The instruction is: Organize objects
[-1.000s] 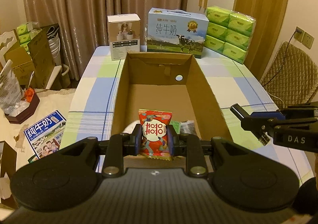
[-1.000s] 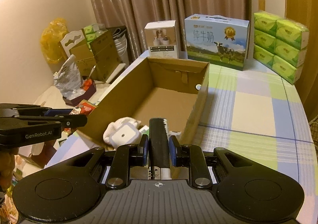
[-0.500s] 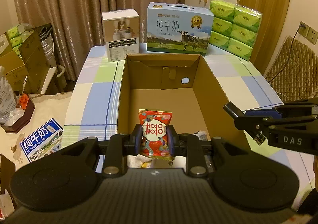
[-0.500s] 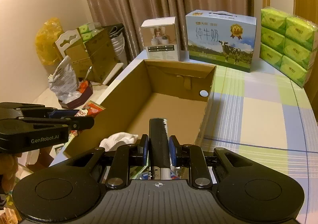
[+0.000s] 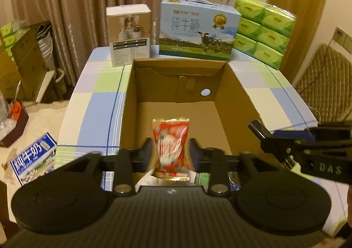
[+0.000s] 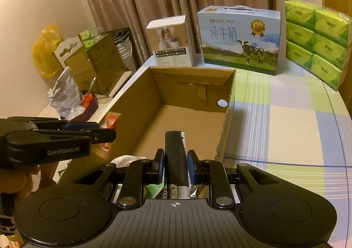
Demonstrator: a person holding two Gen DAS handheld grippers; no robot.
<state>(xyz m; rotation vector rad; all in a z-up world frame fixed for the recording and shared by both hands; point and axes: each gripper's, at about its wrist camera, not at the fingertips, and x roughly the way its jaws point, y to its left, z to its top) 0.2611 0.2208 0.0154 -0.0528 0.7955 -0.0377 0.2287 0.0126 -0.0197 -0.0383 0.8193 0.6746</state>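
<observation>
An open cardboard box [image 5: 239, 93] stands lengthwise on the checked table; it also shows in the right wrist view [image 6: 228, 102]. My left gripper [image 5: 171, 148] is over the box's near end. Its jaws stand apart from a red snack packet [image 5: 171, 144], which is blurred between them. My right gripper [image 6: 175, 160] is shut on a black cylindrical object [image 6: 175, 151] above the box's near end. The left gripper appears at the left of the right wrist view [image 6: 66, 137]. The right gripper appears at the right of the left wrist view [image 5: 297, 146].
A white sock [image 6: 127, 158] and green packets [image 5: 203, 178] lie in the box's near end. A white product box [image 5: 129, 34], a blue milk carton [image 5: 198, 27] and green tissue packs [image 5: 264, 30] stand at the table's far edge. Clutter lies on the floor at left [image 6: 70, 93].
My left gripper's jaws have opened and the red packet, held firmly before, is now blurred and loose between them. Both grippers have risen and moved forward over the box.
</observation>
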